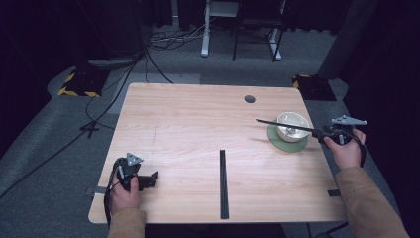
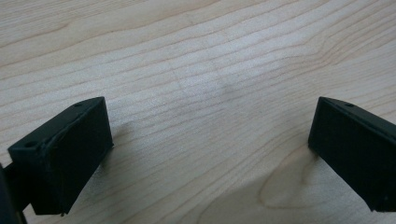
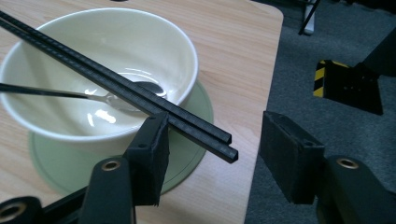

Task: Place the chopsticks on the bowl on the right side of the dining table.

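Observation:
A cream bowl [image 1: 293, 120] [image 3: 187, 42] stands on a green mat [image 1: 277, 141] [image 3: 187, 140] at the table's right edge. A pair of black chopsticks [image 1: 280, 124] [image 3: 140, 95] lies across its rim, and a metal spoon [image 3: 116, 100] rests inside. My right gripper [image 1: 321, 133] [image 3: 215, 128] is open just right of the bowl. The chopsticks' near end lies between its jaws, against the top of the left jaw, with a wide gap to the other jaw. My left gripper [image 1: 151, 177] [image 2: 210, 121] is open over bare wood near the front left corner.
A long black strip [image 1: 223, 183] lies on the table near the front edge, at the middle. A round hole [image 1: 249, 99] sits at the back right. Beyond the table's right edge is grey floor with a black-and-yellow base [image 3: 345, 86].

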The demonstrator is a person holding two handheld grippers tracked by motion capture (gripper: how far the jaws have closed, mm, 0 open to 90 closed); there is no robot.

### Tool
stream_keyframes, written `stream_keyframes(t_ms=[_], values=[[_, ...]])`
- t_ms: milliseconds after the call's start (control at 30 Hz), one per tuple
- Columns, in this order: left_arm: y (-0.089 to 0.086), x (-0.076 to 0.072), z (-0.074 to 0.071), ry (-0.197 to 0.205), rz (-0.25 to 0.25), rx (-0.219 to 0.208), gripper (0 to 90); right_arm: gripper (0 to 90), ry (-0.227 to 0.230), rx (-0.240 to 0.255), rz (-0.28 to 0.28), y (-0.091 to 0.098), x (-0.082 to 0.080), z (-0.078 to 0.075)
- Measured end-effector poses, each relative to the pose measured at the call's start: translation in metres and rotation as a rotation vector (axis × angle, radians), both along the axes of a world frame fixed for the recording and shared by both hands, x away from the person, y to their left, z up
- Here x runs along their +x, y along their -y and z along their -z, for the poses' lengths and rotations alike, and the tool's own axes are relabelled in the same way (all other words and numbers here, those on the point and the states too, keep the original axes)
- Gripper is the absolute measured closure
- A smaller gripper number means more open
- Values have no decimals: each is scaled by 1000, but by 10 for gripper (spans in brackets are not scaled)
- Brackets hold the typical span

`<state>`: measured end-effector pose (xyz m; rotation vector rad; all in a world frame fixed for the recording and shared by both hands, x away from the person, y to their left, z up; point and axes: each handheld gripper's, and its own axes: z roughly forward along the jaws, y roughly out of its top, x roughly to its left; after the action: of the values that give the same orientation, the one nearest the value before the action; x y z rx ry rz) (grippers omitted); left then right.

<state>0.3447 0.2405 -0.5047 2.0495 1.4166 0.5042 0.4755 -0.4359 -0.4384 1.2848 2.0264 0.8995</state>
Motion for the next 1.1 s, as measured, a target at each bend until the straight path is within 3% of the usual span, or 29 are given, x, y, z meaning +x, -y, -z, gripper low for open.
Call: stream_keyframes(t_ms=[300, 533, 600, 733, 1100], values=[[0, 0, 0, 0, 0, 0, 0, 439, 16, -25, 28, 0, 13, 4], [0, 0, 0, 0, 0, 0, 0, 453, 49, -19, 29, 2, 6, -5], [0, 0, 0, 0, 0, 0, 0, 472, 74, -38, 49, 6, 3, -11], [0, 0, 0, 0, 0, 0, 0, 488, 78, -37, 113, 14, 2, -17], [0, 0, 0, 0, 0, 0, 0, 489, 42, -68, 192, 22, 14, -5]])
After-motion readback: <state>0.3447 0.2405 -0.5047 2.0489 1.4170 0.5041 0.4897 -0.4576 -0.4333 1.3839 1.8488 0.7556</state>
